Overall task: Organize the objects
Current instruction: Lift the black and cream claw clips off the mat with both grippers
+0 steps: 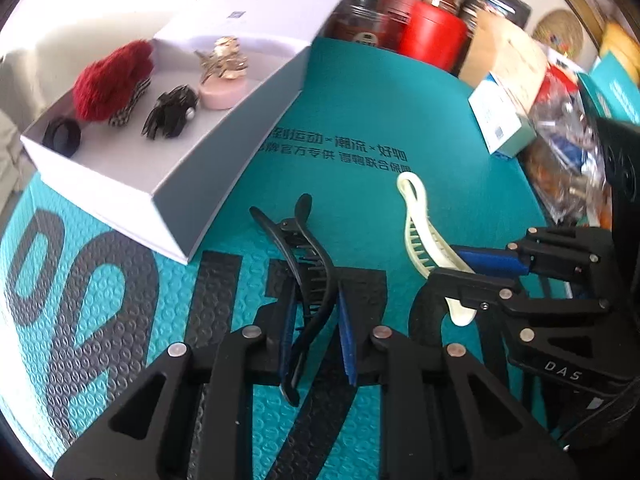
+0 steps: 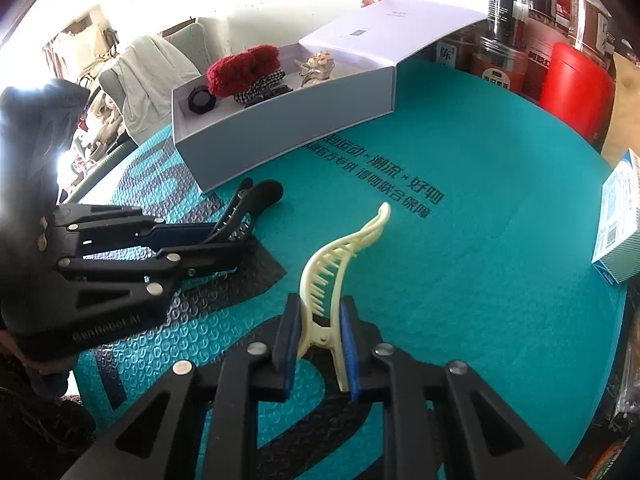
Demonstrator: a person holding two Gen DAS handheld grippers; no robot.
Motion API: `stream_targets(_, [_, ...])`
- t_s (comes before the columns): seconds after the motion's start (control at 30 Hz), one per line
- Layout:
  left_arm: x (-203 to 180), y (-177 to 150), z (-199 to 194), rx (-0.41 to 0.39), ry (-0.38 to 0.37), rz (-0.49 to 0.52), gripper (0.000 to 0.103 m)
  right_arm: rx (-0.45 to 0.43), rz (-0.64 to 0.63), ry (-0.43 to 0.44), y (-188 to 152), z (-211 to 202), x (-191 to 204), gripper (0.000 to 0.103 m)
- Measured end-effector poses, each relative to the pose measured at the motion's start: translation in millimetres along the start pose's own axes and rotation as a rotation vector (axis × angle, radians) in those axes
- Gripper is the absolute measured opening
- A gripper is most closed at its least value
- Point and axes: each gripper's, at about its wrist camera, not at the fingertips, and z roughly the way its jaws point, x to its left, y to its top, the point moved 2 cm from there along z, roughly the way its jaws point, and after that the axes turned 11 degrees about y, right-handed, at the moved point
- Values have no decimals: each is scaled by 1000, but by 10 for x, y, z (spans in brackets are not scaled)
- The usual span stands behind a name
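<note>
Left gripper point(image 1: 316, 316) was clamped on the black clip point(image 1: 308, 280), right gripper point(image 2: 320, 340) on the cream clip point(image 2: 340, 256), both over the mat point(image 2: 480, 240) near its front edge; best carried level to the box point(image 1: 168, 196), released low in bare floor.

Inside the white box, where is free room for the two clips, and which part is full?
In the white box the floor toward the near wall is bare, in front of the black flower clip and pink jar. The far side is crowded: black ring, red fluffy clip, flower clip and jar stand in a row. Outside, the teal mat right of the box is bare.
</note>
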Motion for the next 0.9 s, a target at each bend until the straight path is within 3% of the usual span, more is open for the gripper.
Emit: stream_targets(0.9, [430,-136,-923,-110,148,-47,19,-59,-211,42,241,-336,699,18])
